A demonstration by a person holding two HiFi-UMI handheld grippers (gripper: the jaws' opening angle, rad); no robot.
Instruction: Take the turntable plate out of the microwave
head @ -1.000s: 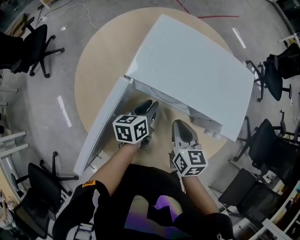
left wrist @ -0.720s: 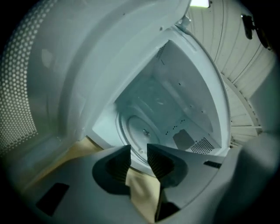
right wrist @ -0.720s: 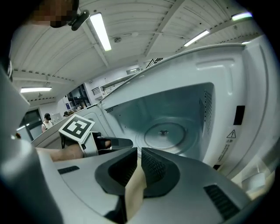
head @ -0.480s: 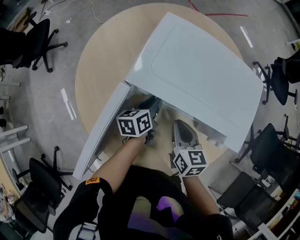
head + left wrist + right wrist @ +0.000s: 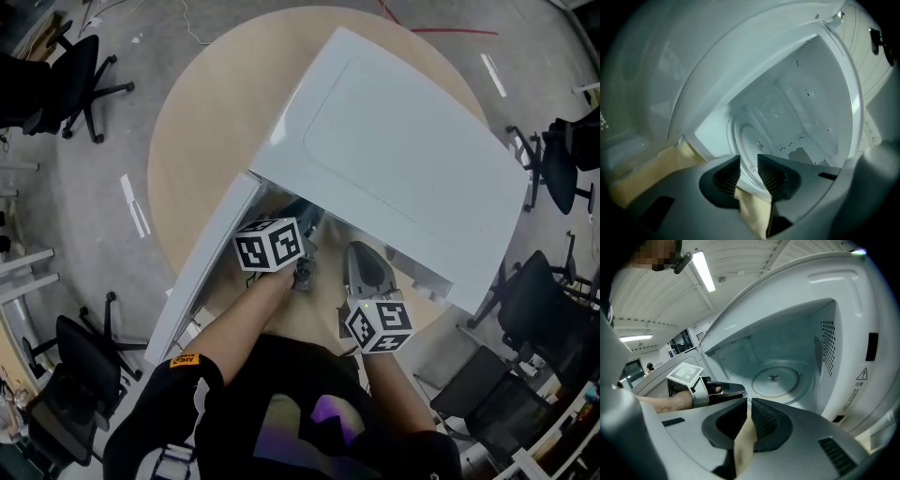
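The white microwave (image 5: 403,159) stands on a round wooden table (image 5: 206,122) with its door (image 5: 202,272) swung open to the left. The glass turntable plate (image 5: 776,378) lies flat on the cavity floor; in the left gripper view the plate (image 5: 752,140) shows just beyond the jaws. My left gripper (image 5: 302,217) reaches into the opening, and its jaws stand a little apart with nothing held (image 5: 749,166). It appears left of the plate in the right gripper view (image 5: 733,390). My right gripper (image 5: 366,255) hangs outside the opening, shut and empty (image 5: 750,411).
The open door walls off the left side of the opening. Office chairs stand round the table at the far left (image 5: 80,66) and at the right (image 5: 553,159). The table's front edge lies just under my arms.
My left gripper has pushed forward from in front of the opening into the cavity. The right gripper has stayed where it was.
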